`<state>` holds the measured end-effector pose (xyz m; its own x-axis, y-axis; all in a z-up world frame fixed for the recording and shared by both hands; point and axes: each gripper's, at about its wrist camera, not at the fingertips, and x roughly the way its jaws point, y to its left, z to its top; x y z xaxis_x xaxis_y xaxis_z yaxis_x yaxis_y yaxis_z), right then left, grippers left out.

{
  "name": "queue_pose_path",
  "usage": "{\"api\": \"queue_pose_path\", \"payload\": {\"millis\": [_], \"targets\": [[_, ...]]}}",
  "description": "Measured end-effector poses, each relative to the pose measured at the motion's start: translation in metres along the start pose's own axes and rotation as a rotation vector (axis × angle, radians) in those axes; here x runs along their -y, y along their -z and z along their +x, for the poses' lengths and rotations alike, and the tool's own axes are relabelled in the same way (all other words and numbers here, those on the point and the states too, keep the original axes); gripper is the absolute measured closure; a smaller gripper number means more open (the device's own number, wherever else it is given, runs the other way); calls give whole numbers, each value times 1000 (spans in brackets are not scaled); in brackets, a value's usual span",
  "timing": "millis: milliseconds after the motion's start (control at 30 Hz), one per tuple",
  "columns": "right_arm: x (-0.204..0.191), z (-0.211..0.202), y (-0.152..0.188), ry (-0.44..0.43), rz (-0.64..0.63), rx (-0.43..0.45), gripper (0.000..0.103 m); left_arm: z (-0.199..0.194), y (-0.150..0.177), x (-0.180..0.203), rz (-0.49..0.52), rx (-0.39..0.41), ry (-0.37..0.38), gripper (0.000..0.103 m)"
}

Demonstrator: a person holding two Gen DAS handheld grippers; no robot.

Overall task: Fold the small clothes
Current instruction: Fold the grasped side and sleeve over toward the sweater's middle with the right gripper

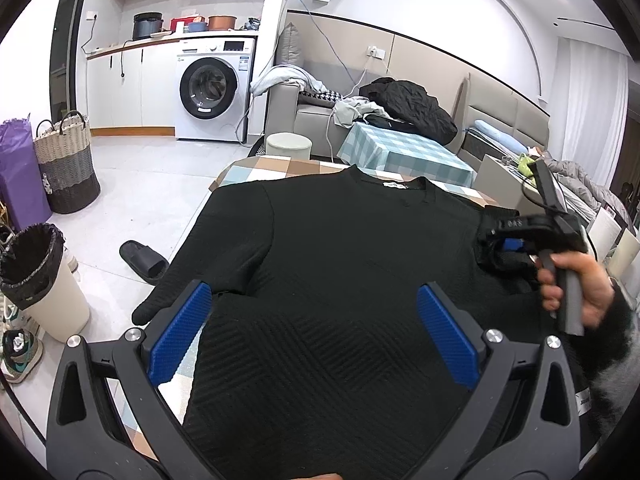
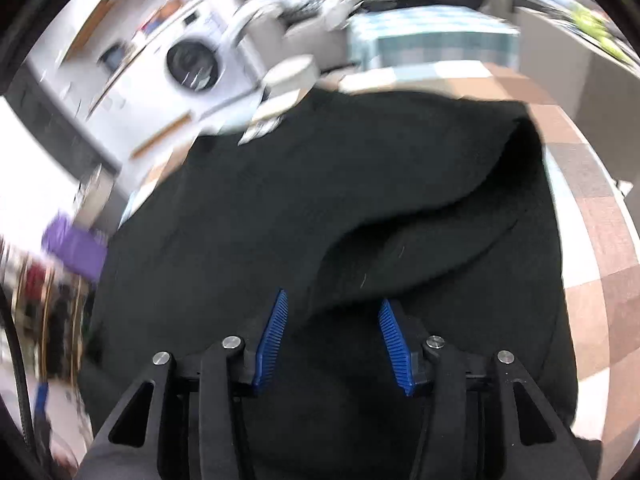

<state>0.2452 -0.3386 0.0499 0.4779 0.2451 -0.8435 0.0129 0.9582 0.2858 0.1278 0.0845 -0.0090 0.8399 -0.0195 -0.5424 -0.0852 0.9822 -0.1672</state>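
At sweater (image 1: 320,248) collar, illegible white label (image 1: 395,186)

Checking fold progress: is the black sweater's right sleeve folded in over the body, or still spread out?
Folded in. In the right wrist view the sleeve lies doubled across the black sweater, over its body and not out on the table.

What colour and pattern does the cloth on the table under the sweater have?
The tablecloth is checked in brown, tan, white and pale blue, clearest in the right wrist view.
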Motion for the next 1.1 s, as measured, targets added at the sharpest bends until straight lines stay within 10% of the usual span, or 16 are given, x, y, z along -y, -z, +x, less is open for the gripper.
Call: {"api": "queue_pose_path", "payload": {"millis": [200,367,600,933,1100], "targets": [[-5,20,-42,35,38,37,54,0,0,-1,-4,0,-6,1],[-34,3,-48,-205,-142,50,54,2,0,-1,-4,-5,-8,1],[11,-34,-15,104,-209,10,54,8,0,1,6,-21,0,1],[88,-58,53,179,-127,-50,54,20,0,-6,-20,-48,-21,1],[88,-56,54,201,-174,-21,89,22,-4,-14,-41,-46,-54,1]]}}
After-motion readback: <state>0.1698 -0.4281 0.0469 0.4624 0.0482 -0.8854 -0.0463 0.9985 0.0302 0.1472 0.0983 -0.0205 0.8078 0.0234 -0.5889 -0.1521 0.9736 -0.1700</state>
